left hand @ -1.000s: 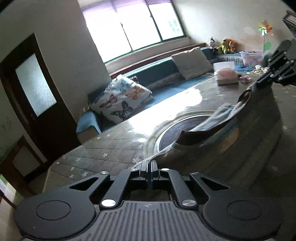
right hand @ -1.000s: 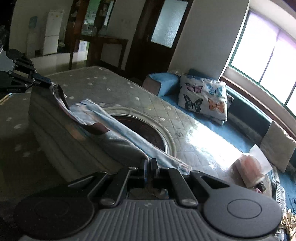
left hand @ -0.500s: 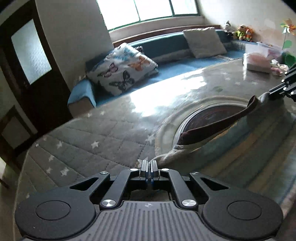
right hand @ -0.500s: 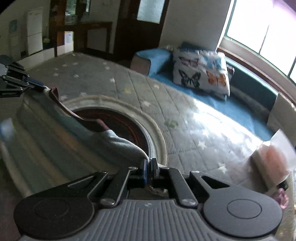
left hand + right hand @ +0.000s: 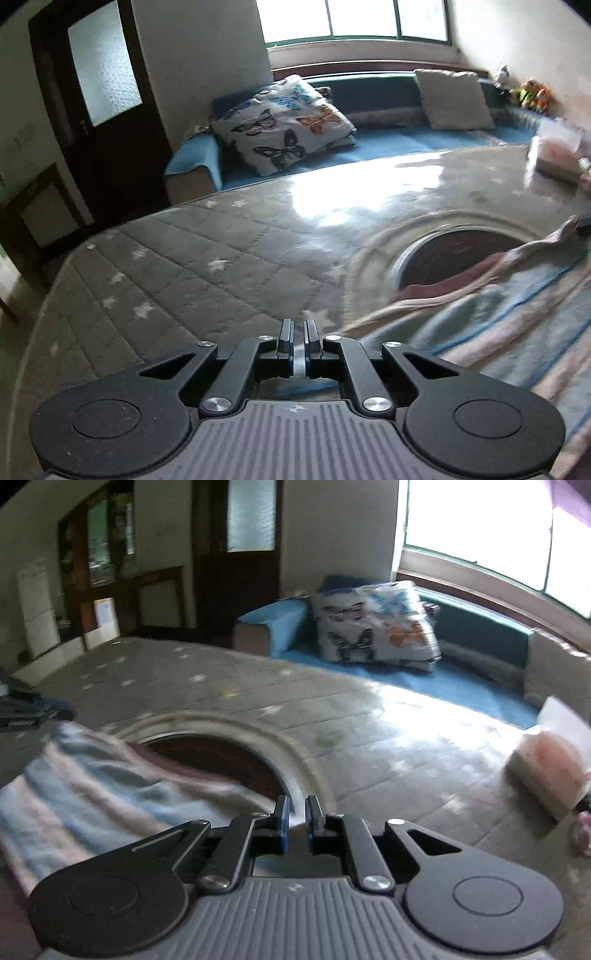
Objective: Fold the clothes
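Observation:
A striped garment (image 5: 480,325) in pale blue, pink and grey lies spread on the quilted, star-patterned table cover (image 5: 184,266), partly over a dark round inset (image 5: 454,254). My left gripper (image 5: 298,332) sits low at the garment's near corner. Its jaws are opening, with a narrow gap and the cloth edge at the tips, no longer pinched. In the right wrist view the garment (image 5: 92,786) stretches off to the left. My right gripper (image 5: 295,808) is at its other corner with jaws opening, and the cloth edge lies just left of the pads. Each gripper shows at the edge of the other's view.
A butterfly cushion (image 5: 284,125) and a plain pillow (image 5: 454,99) lie on the blue window bench beyond the table. A pink tissue pack (image 5: 546,760) stands on the table's right side. A dark door (image 5: 99,92) is at the left.
Both grippers came down and the garment, held up and hanging between them before, now lies flat on the table. Both pairs of jaws, tightly shut earlier, show a small gap.

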